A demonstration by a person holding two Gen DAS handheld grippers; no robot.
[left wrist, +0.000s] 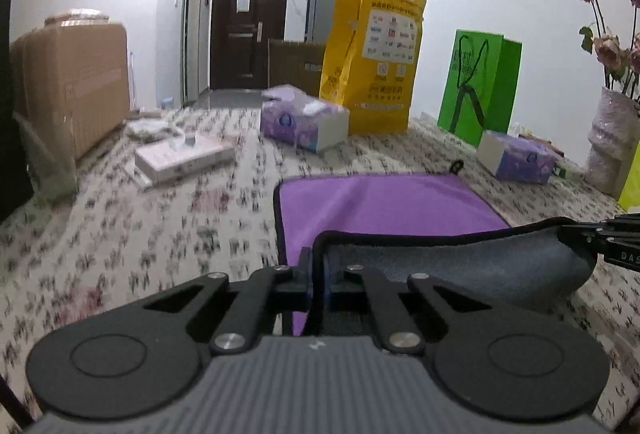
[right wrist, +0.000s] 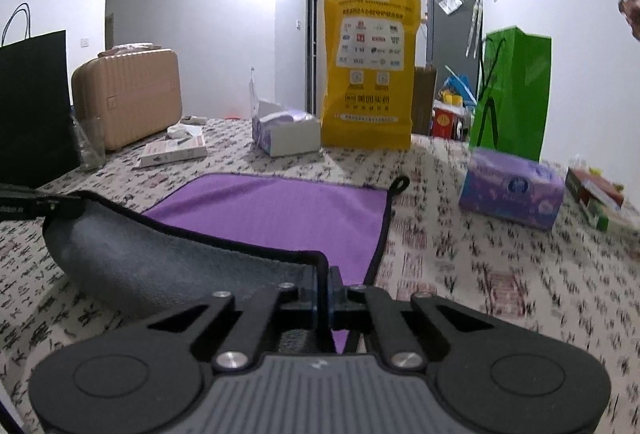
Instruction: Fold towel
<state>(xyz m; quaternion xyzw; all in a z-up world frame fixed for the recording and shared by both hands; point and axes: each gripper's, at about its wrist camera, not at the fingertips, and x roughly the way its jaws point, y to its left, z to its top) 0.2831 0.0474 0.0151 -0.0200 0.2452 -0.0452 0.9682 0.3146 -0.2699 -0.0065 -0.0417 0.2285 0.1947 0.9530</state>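
A towel, purple on top [left wrist: 384, 202] and grey underneath [left wrist: 480, 266], lies on the patterned table. Its near edge is lifted and curls over, showing the grey side. My left gripper [left wrist: 318, 274] is shut on the towel's near left corner. My right gripper [right wrist: 324, 282] is shut on the near right corner; the purple face [right wrist: 280, 210] and grey underside [right wrist: 152, 254] show in the right wrist view too. The right gripper's tip shows at the right edge of the left wrist view [left wrist: 616, 238]. The left gripper's tip shows at the left edge of the right wrist view [right wrist: 28, 208].
Beyond the towel stand a yellow bag [left wrist: 372, 62], a green bag [left wrist: 480, 86], two purple tissue boxes [left wrist: 304, 118] [left wrist: 516, 156], a flat white box [left wrist: 180, 158], a tan suitcase [left wrist: 72, 86] and a vase of flowers [left wrist: 608, 138]. A black bag [right wrist: 36, 106] and a glass [right wrist: 90, 142] stand at the left.
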